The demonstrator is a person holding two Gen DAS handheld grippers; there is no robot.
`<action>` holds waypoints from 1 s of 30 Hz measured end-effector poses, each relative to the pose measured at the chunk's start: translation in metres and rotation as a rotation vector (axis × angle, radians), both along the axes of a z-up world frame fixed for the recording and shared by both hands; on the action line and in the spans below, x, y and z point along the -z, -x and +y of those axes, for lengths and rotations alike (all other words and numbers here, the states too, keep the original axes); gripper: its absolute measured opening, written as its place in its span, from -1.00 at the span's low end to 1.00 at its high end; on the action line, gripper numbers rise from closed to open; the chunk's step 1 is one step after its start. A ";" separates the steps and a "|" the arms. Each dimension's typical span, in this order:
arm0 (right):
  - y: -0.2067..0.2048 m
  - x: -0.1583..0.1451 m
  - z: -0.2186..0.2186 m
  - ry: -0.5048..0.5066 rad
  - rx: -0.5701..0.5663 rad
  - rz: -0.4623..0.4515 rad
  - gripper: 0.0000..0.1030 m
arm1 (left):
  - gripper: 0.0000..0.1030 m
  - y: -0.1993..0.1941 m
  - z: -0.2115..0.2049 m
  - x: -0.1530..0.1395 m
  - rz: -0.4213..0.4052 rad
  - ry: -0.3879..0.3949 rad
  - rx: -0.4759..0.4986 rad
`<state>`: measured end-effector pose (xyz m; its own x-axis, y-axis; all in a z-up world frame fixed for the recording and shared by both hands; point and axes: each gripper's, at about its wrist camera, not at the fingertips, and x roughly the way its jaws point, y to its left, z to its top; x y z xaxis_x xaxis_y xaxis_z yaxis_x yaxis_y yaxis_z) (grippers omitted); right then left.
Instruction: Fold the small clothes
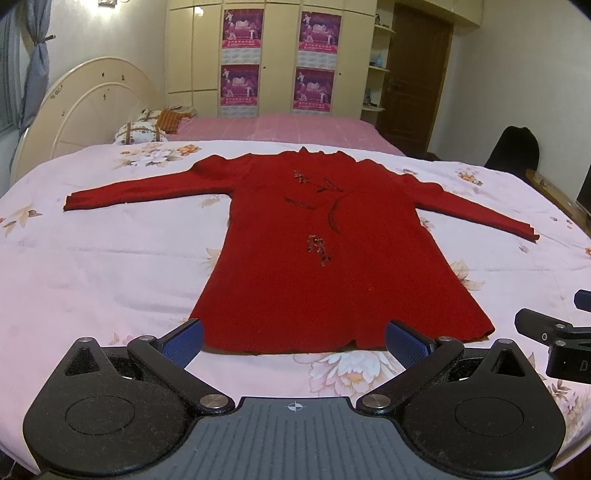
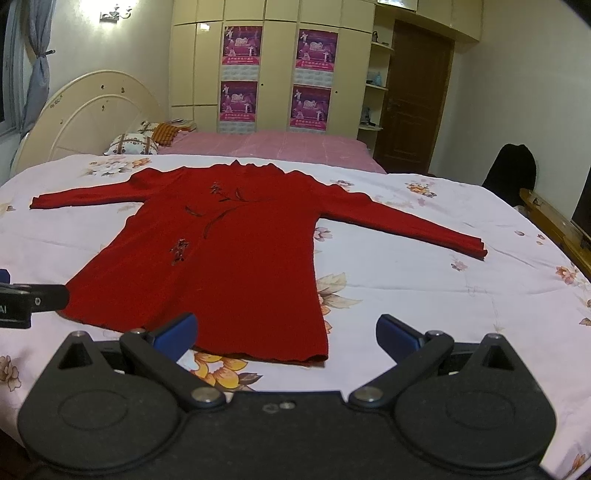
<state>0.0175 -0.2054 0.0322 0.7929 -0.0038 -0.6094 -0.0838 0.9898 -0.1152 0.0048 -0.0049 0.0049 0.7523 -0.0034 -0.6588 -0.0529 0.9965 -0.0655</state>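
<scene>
Lying flat and face up on a floral quilt point(image 1: 92, 266), a red long-sleeved sweater point(image 1: 314, 258) stretches across the bed with both sleeves spread wide to either side, its collar toward the far pink bedspread point(image 1: 288, 129) and its hem toward the cameras. Dark beaded embroidery point(image 1: 321, 206) runs down its front. The left gripper point(image 1: 293, 341) hovers just short of the hem, its jaws spread wide and holding nothing, the blue pads point(image 1: 184, 343) framing the near edge of the garment. The right gripper point(image 2: 286, 338) sits at the sweater's lower right corner, its jaws likewise wide apart and empty, one pad over the hem and the other over bare quilt. Each gripper shows at the edge of the other's view, beside the hem. Behind the bed stand a cream arched headboard point(image 1: 92, 99), patterned pillows point(image 1: 138, 131), a cream wardrobe point(image 1: 273, 55) hung with purple posters point(image 1: 242, 31), and a brown door point(image 1: 415, 74). A dark garment point(image 1: 511, 151) drapes over something at the right.
</scene>
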 end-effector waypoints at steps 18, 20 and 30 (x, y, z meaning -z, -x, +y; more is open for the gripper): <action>0.000 -0.001 0.003 -0.002 0.008 -0.004 0.99 | 1.00 -0.001 0.012 0.000 0.000 -0.001 0.000; 0.000 -0.001 0.004 0.001 0.007 -0.004 0.99 | 1.00 -0.001 0.012 0.000 0.002 -0.001 -0.003; -0.001 0.001 0.006 -0.003 0.010 -0.002 0.99 | 1.00 -0.002 0.013 0.001 0.003 -0.002 -0.004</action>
<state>0.0181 -0.1997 0.0308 0.7938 -0.0096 -0.6081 -0.0739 0.9910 -0.1121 0.0067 0.0085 0.0034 0.7502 0.0007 -0.6612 -0.0567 0.9964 -0.0633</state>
